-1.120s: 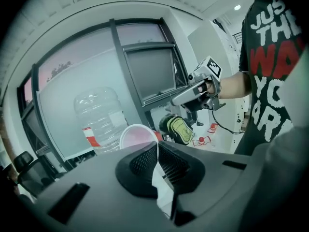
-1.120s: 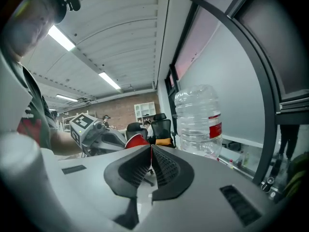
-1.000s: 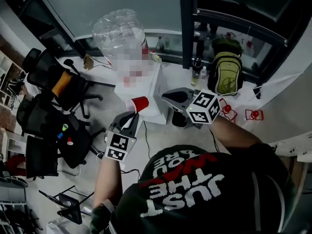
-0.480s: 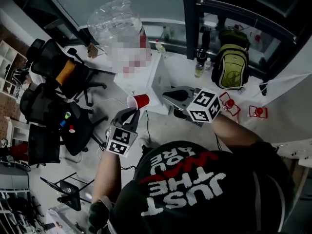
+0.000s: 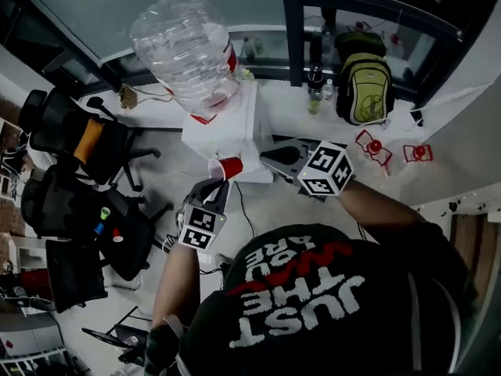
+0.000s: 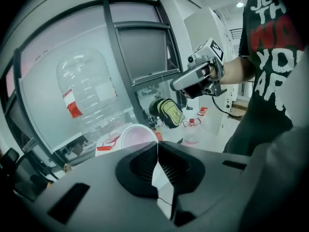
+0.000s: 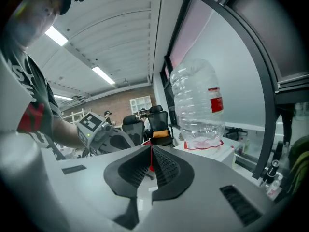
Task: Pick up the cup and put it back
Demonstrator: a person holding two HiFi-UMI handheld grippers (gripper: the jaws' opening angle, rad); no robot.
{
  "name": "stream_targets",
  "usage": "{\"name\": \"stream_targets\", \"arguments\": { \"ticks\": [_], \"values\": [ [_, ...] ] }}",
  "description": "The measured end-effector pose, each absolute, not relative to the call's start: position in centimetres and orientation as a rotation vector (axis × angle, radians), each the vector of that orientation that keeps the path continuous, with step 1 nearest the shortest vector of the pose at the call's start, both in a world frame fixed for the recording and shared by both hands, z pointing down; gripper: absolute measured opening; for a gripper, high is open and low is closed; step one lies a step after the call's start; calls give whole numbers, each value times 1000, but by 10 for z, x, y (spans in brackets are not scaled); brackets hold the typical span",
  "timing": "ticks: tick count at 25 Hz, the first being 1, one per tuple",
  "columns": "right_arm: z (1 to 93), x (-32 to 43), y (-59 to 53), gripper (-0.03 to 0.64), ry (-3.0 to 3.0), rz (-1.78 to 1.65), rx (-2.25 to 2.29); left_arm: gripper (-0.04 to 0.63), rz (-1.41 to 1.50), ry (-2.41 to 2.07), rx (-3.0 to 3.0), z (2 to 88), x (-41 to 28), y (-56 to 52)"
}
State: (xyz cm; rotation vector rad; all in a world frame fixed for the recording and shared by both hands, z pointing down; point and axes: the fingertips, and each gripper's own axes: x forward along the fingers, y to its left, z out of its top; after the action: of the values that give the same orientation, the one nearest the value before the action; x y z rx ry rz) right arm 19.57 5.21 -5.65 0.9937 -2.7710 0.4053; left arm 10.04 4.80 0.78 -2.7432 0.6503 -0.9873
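Observation:
A red cup [image 5: 228, 168] with a white rim lies on its side at the tip of my left gripper [image 5: 218, 181], whose jaws are shut on the cup's wall. It hangs just in front of the white dispenser [image 5: 235, 124]. In the left gripper view the cup's pale inside [image 6: 137, 136] shows just beyond the closed left gripper [image 6: 157, 147]. My right gripper [image 5: 268, 157] hovers to the right of the cup, apart from it. Its jaws meet in the right gripper view, where the right gripper [image 7: 150, 151] holds nothing.
A large clear water bottle [image 5: 185, 47] stands upside down on the dispenser. Office chairs [image 5: 74, 143] crowd the left. A green backpack [image 5: 365, 88] and small bottles [image 5: 315, 100] sit along the window ledge. Two red-capped bottles [image 5: 374, 146] lie on the floor at right.
Both grippers have sunk a little, and the dispenser and bottle now sit closer behind the cup. The left gripper has kept its hold on the cup throughout.

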Motion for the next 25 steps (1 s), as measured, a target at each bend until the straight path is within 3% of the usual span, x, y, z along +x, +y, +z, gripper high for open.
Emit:
{"name": "stream_targets", "arguments": {
  "ticks": [10, 25],
  "values": [
    [61, 67, -7, 34, -2621, 434, 1214, 12, -1061, 402, -2769, 142, -17, 0],
    [351, 56, -67, 34, -2536, 498, 1071, 12, -1278, 346, -2727, 472, 2, -29]
  ]
}}
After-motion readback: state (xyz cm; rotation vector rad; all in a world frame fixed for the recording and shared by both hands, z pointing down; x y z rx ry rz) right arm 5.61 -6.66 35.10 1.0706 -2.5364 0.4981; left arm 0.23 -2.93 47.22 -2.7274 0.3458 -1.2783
